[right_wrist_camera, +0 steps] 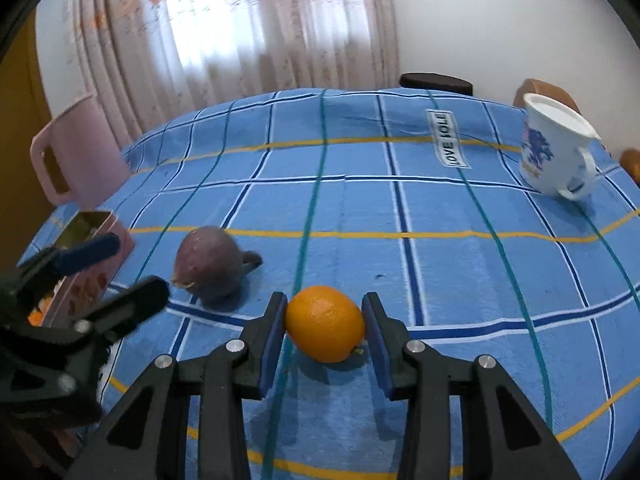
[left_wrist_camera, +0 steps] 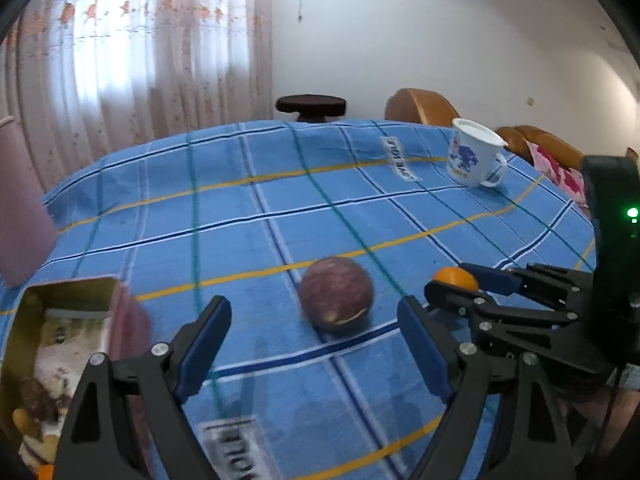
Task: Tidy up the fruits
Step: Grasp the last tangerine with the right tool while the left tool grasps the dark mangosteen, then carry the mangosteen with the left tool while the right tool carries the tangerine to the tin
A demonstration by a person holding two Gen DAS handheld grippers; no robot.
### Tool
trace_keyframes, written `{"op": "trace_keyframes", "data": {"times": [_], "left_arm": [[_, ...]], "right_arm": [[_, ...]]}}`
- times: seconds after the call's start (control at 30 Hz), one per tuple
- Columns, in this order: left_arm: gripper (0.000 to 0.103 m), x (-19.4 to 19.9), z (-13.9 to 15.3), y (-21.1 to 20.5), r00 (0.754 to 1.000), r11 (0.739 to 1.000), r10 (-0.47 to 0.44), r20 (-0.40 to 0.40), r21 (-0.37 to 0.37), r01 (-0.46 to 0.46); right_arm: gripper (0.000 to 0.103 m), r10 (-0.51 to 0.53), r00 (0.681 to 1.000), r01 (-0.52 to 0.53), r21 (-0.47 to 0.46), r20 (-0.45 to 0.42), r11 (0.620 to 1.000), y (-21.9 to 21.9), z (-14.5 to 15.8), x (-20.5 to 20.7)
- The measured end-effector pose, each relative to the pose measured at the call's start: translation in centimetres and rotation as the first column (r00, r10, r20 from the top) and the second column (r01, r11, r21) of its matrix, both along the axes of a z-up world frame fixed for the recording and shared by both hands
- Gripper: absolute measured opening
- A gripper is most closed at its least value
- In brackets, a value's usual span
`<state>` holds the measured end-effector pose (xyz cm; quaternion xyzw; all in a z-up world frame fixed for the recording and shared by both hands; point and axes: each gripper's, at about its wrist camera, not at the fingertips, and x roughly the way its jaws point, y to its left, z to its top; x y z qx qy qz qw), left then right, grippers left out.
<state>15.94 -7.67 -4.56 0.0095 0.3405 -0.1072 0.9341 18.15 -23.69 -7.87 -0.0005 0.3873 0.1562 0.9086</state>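
The right gripper (right_wrist_camera: 324, 322) clamps the round orange citrus fruit (right_wrist_camera: 325, 323) on the blue checked tablecloth (right_wrist_camera: 440, 264). The left gripper (left_wrist_camera: 312, 344) gapes wide, empty, just short of the dull purple round fruit (left_wrist_camera: 336, 294). A gold tin box (left_wrist_camera: 60, 320), seemingly holding snacks, sits far left.

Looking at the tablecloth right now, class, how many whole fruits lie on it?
2. An orange sits between the right gripper's jaws; a purple fruit lies ahead of the open left gripper. The open tin at the left may hide more.
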Motion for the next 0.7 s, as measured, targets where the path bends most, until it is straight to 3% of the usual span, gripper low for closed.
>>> {"op": "trace_keyframes", "data": {"times": [0.23, 0.3, 0.47, 0.7], "left_arm": [[0.081, 2.6, -1.4, -1.2, 0.997, 1.0, -0.021, -0.07, -0.019, 0.02], [0.07, 3.1, -1.7, -1.6, 0.996, 0.999, -0.034, -0.087, -0.024, 0.032], [0.055, 3.5, -1.8, -1.8, 0.995, 0.999, -0.031, -0.096, -0.012, 0.03], [0.054, 2.8, -1.7, -1.1, 0.995, 0.998, -0.038, -0.089, -0.049, 0.034]], "right_arm": [[0.041, -0.048, 0.999, 0.048, 0.053, -0.001, 0.997, -1.9, 0.0, -0.1], [0.041, -0.043, 0.999, 0.043, 0.049, -0.005, 0.998, -1.7, 0.0, -0.1], [0.041, -0.014, 1.0, 0.015, 0.05, -0.023, 0.999, -1.4, -0.3, 0.3], [0.041, 0.004, 1.0, -0.004, 0.061, 0.008, 0.998, -1.3, 0.1, -0.2]]}}
